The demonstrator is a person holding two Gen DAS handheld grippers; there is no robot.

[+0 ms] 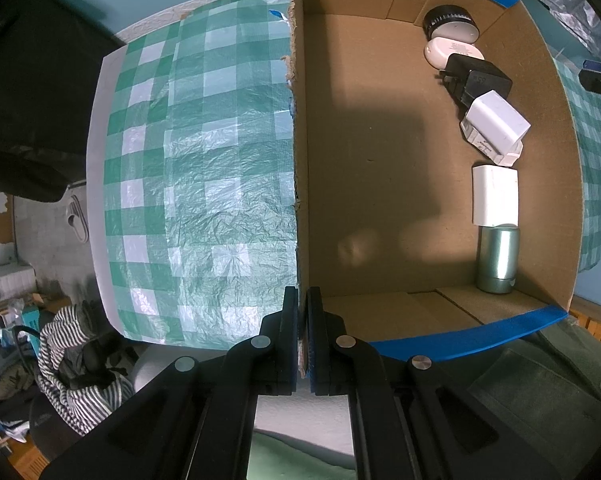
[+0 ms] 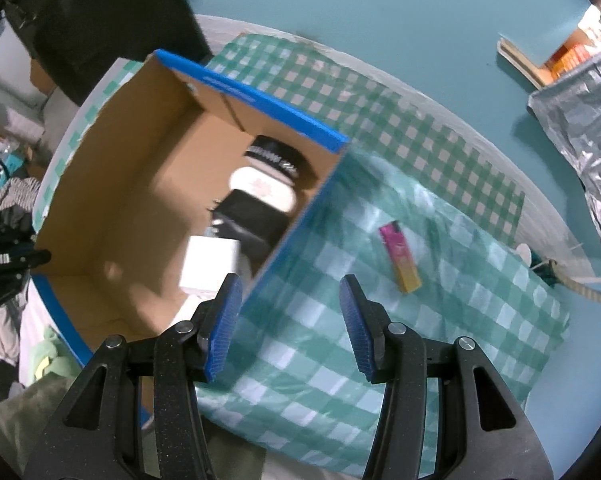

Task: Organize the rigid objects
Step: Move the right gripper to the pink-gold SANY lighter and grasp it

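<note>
An open cardboard box (image 1: 380, 184) with blue edges stands on the green checked cloth. My left gripper (image 1: 303, 300) is shut on the box's torn left wall (image 1: 296, 160). Along the box's right side lie a black round tin (image 1: 450, 20), a white oval case (image 1: 448, 52), a black charger (image 1: 476, 80), a white adapter (image 1: 496, 124), a white block (image 1: 494, 196) and a green metal cylinder (image 1: 498, 260). My right gripper (image 2: 290, 312) is open and empty, above the box's near right wall (image 2: 300, 216). A pink and yellow bar (image 2: 400, 258) lies on the cloth right of the box.
The checked cloth (image 2: 420, 320) covers a round white table on a teal floor. A silver foil bag (image 2: 580, 120) lies at the far right, a rope end (image 2: 580, 288) near the table edge. Striped clothing (image 1: 72, 360) and clutter lie left of the table.
</note>
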